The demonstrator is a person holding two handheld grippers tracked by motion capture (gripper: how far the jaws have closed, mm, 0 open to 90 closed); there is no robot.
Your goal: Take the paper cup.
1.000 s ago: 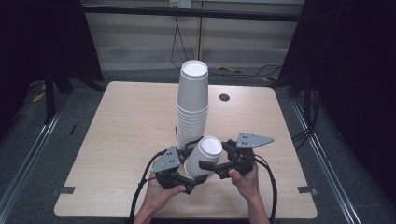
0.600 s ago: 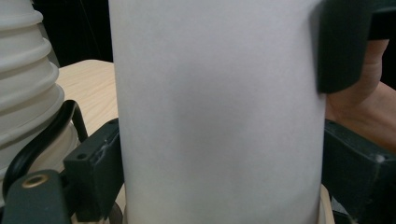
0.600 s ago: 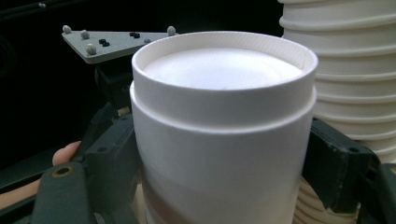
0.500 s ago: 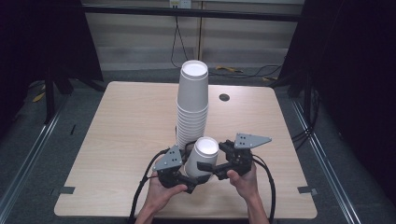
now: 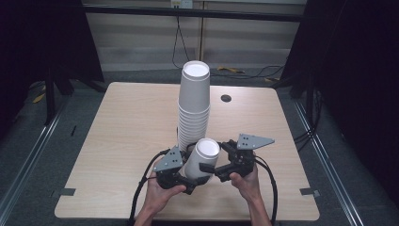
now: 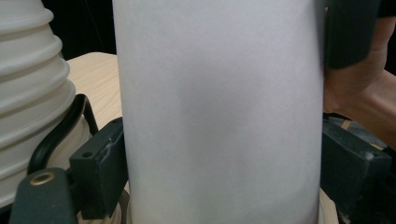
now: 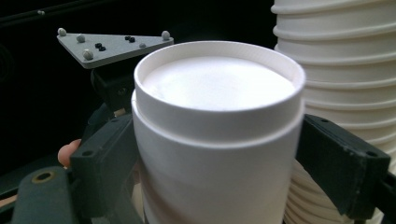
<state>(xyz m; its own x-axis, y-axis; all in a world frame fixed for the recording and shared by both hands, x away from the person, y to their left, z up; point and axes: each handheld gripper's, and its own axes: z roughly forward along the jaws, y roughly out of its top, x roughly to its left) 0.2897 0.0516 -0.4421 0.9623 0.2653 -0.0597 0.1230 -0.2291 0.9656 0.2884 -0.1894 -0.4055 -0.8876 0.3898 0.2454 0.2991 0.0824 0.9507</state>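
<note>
Left gripper [image 5: 188,181] jaws just closed onto unmarked cup [image 5: 202,160]

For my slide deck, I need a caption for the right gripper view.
Right gripper clamps an upturned white paper cup beside the tall cup stack.

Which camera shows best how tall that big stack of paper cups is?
The high view: the stack of cups stands whole on the table, upside down, from its base to its flat top. The left gripper view catches a few stacked rims at its left edge; the right gripper view shows ribbed rims behind the held cup.
</note>
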